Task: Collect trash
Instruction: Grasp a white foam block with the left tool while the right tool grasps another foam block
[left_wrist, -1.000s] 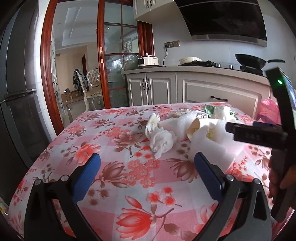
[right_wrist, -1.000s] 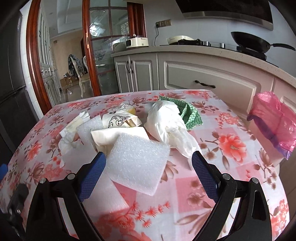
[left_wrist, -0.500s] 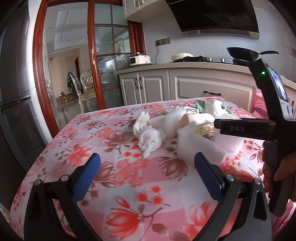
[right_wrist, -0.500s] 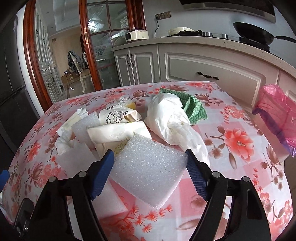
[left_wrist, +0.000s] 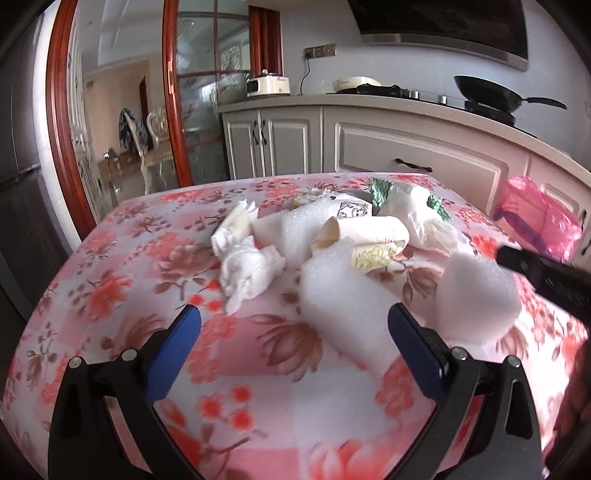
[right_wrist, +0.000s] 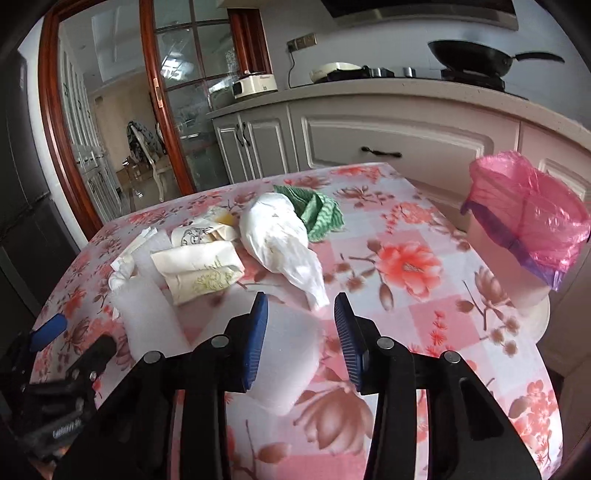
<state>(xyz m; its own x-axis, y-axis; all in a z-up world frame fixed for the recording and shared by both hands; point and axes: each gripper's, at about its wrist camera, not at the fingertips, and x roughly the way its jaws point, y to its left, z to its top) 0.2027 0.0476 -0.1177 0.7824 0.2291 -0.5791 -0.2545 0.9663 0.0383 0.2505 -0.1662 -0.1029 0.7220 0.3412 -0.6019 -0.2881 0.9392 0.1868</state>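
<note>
Right wrist view first: the right gripper (right_wrist: 300, 334) is seen low over the flowered table (right_wrist: 424, 325), its jaws closing with a white foam sheet (right_wrist: 291, 354) bent up between them. The left blue pad looks pressed into the foam; whether the right pad is touching it too can't really be told, since a bit of gap seems to be left there. The foam's near end is cut off behind the gripper frame.

The rest of the trash is piled further back, left of centre: a crumpled white bag (right_wrist: 280, 236), a green cloth (right_wrist: 317, 210) partly hidden behind it, rolled paper wrappers (right_wrist: 199, 266), and a second foam piece (right_wrist: 147, 314) on the near left. A bin lined with a pink bag (right_wrist: 528, 214) is seen off the table's right edge; its inside can't be made out.

In the left wrist view the left gripper (left_wrist: 293, 338) is held with jaws wide apart and nothing between them, near the pile. A wad of white tissue (left_wrist: 247, 269) is seen just beyond the left finger, the second foam piece (left_wrist: 343, 306) ahead of the right one. The held foam sheet (left_wrist: 476, 295) shows at the right, blurred, with only a dark bit of the right gripper visible by it. The lower right corner is smeared and dark, so the hand there is hard to read.
</note>
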